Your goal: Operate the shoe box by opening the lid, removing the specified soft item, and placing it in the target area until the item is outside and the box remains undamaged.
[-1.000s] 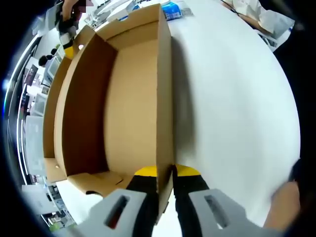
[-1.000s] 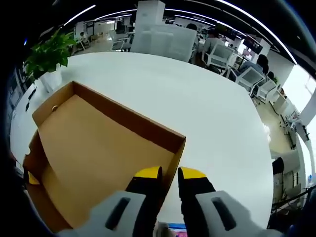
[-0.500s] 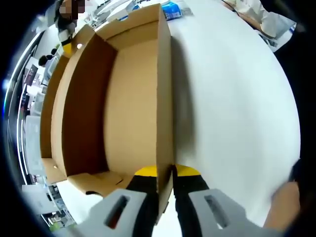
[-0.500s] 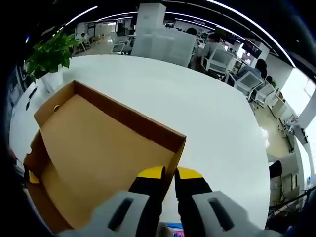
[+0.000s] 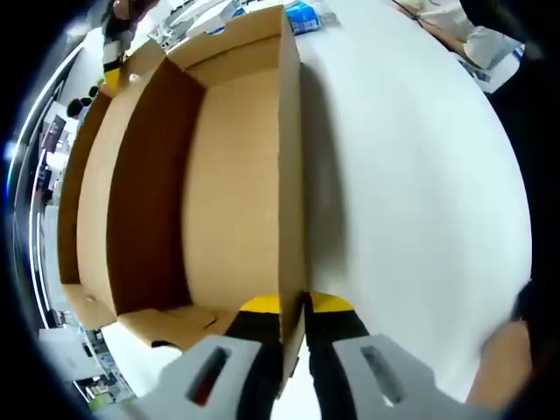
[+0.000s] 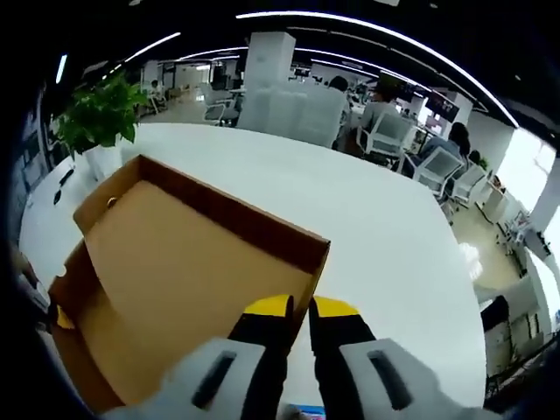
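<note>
Box open on white tabletop, each end wall pinched between near-closed fingers of left gripper and right gripper. Best kept light, avoiding creasing cardboard.

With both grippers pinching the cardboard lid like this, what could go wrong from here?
1. Left gripper and right gripper each clamp a thin edge of the lid; uneven pulling could crease or tear it.
2. The lid's inner face blocks both views, so any item inside is hidden and might be snagged.
</note>
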